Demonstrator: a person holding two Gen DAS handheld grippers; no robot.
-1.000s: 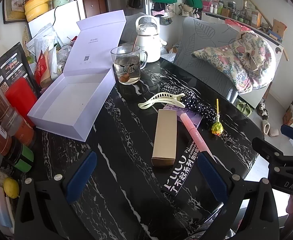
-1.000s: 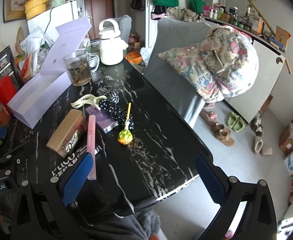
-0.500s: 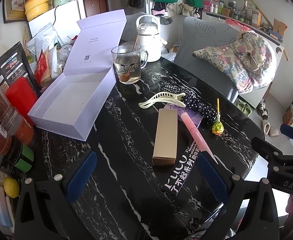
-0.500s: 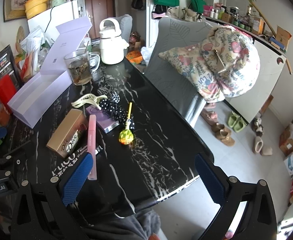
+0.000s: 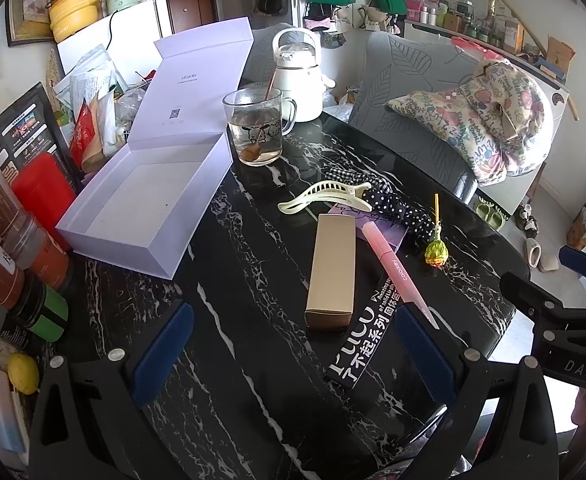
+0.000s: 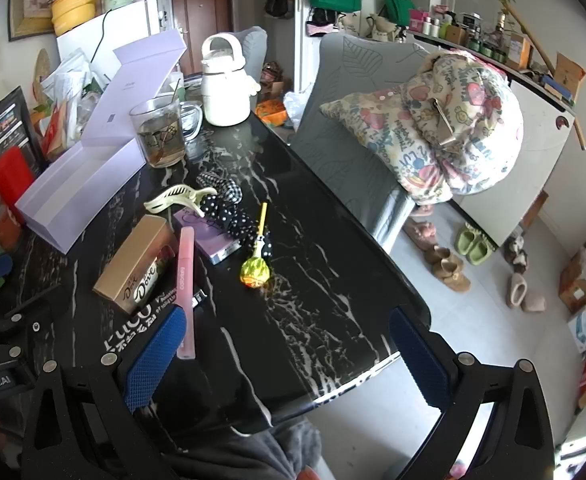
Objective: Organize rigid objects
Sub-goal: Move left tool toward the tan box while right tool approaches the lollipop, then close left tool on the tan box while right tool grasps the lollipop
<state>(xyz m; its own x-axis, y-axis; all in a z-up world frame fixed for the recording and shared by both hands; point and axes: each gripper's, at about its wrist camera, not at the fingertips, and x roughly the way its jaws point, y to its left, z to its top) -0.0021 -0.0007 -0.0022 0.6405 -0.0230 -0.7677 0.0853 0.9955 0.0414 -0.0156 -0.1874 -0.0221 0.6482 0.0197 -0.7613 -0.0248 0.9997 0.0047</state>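
Left gripper (image 5: 293, 356) spread wide, empty, near gold box (image 5: 330, 270), right gripper (image 6: 289, 354) likewise spread, empty, lollipop (image 6: 255, 272) right of box, open lavender box (image 5: 141, 200) left

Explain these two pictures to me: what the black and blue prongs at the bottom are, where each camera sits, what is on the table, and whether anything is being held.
No robot here: a person holds a hand-operated claw in each hand, and each claw carries a wide-angle camera looking along its two blue-padded fingers. One picture comes from the left claw, the other from the right claw. Each claw also shows at the edge of the other's picture.

On the black marble table lie an open lilac box, a glass mug with a drink, a white kettle, a cream hair clip, a gold carton, a pink pen, a dotted hair tie, a lollipop and a black printed packet.

Both claws are open and hold nothing.
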